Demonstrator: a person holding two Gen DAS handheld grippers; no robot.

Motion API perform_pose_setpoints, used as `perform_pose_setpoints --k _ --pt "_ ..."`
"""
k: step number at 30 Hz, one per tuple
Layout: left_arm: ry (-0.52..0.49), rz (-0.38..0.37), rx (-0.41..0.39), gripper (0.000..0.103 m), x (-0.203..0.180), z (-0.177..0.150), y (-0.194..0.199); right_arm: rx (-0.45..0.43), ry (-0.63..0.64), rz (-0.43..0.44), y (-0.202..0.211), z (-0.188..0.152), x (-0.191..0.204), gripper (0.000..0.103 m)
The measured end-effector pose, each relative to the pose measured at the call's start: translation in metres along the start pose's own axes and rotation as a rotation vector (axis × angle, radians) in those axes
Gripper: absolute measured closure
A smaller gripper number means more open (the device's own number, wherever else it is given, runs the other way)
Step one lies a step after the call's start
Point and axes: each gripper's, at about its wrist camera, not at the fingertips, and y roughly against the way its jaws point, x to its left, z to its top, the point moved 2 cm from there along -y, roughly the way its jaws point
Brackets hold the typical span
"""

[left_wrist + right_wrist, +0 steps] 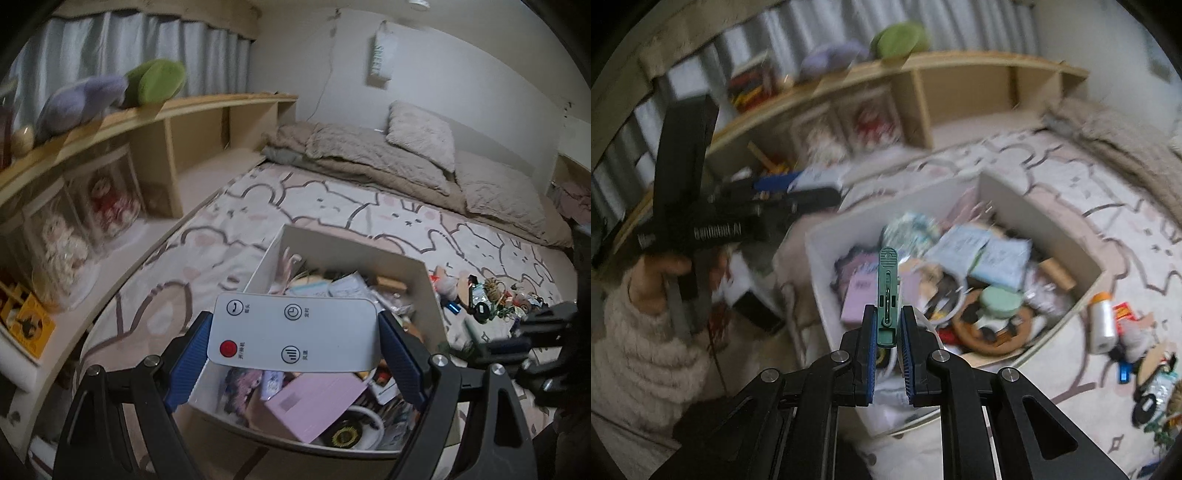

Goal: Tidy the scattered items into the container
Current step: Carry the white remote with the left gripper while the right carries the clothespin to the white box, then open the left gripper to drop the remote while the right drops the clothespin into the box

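Note:
My left gripper point(293, 325) hangs over the near end of the white box point(351, 251), its blue pads pressed on the two short ends of a white remote point(295, 334) with a red button. The box sits on the bed and is crowded with packets, a pink case and other small things. In the right wrist view, my right gripper point(888, 332) is shut on the lower end of a green clip point(887, 291), which sticks up over the box point(1034, 206). The left gripper point(809, 188) shows there at the left, blurred.
Several loose items point(487, 295) lie on the patterned sheet right of the box, among them a white bottle with an orange cap point(1102, 321). A wooden shelf point(155, 122) with dolls and plush toys runs along the left. Pillows point(421, 133) and a blanket lie at the far end.

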Motion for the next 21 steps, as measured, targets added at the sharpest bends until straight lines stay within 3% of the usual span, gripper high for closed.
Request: perform_pose_setpoints --k 8,14,21 --pt "0.042 0.005 0.057 0.016 0.002 -0.017 -0.016 0.117 0.015 0.043 -0.042 -0.022 -0.006 0.090" --pt "0.039 0.011 0.111 0.016 -0.007 -0.017 -0.032 0.147 0.001 0.114 -0.059 -0.023 -0.008 0.090" --pt "0.051 0.045 0.164 0.016 -0.003 -0.022 -0.042 0.256 0.053 0.158 -0.089 -0.018 0.002 0.090"
